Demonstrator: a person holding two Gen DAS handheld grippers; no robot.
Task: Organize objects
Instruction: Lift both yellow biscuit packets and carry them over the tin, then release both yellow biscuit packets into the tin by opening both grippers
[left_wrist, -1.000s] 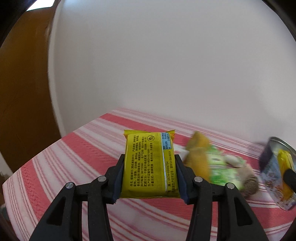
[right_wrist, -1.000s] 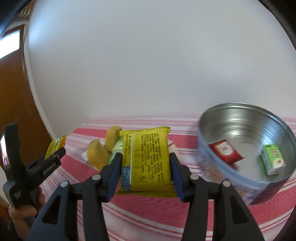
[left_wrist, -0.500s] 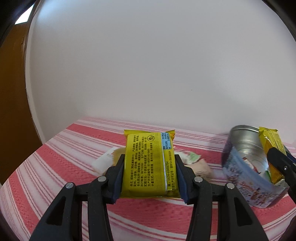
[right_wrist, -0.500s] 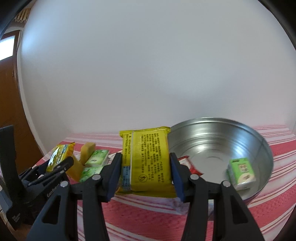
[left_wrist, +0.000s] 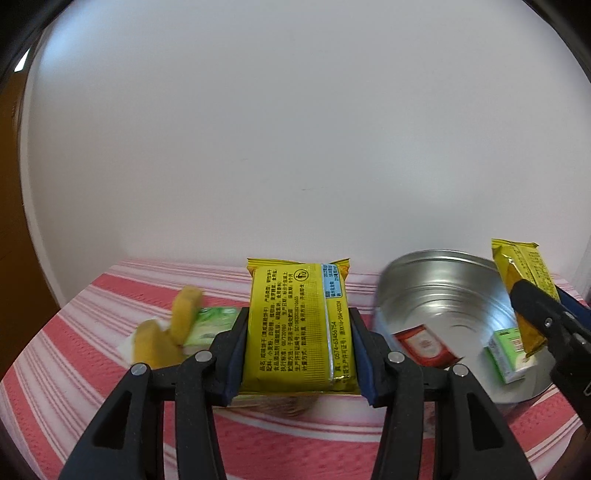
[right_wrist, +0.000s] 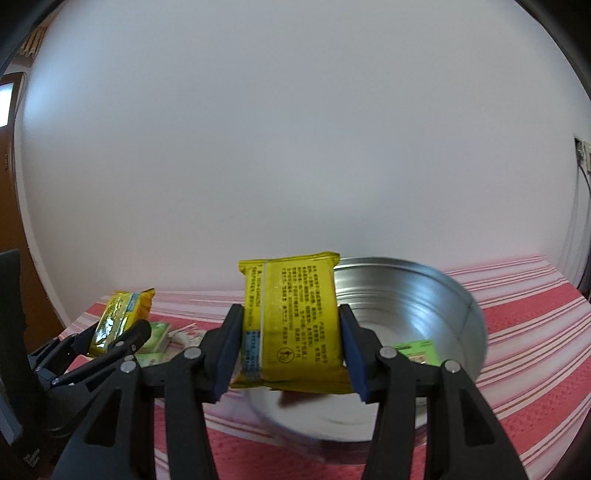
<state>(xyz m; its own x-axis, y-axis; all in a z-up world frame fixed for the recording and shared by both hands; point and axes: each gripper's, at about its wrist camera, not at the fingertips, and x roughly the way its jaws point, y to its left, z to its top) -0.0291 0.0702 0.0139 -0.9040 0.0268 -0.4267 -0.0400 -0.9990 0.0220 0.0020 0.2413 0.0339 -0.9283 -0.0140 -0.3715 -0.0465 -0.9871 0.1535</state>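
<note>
Our left gripper (left_wrist: 299, 328) jaws squeeze a yellow pack (left_wrist: 301, 325). Our right gripper (right_wrist: 290, 341) jaws squeeze another pack (right_wrist: 295, 321), low in the frame before the tin (right_wrist: 436, 306).

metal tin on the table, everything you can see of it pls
The metal tin is round, open-topped, shiny bare metal inside, standing upright on the red-and-white striped cloth. Inside on its floor lie a red sachet and a green-and-white packet. Neither gripper touches it. Its outside is blurred.

home, striped tablecloth (left_wrist: 92, 354), wooden door (right_wrist: 22, 258)
</note>
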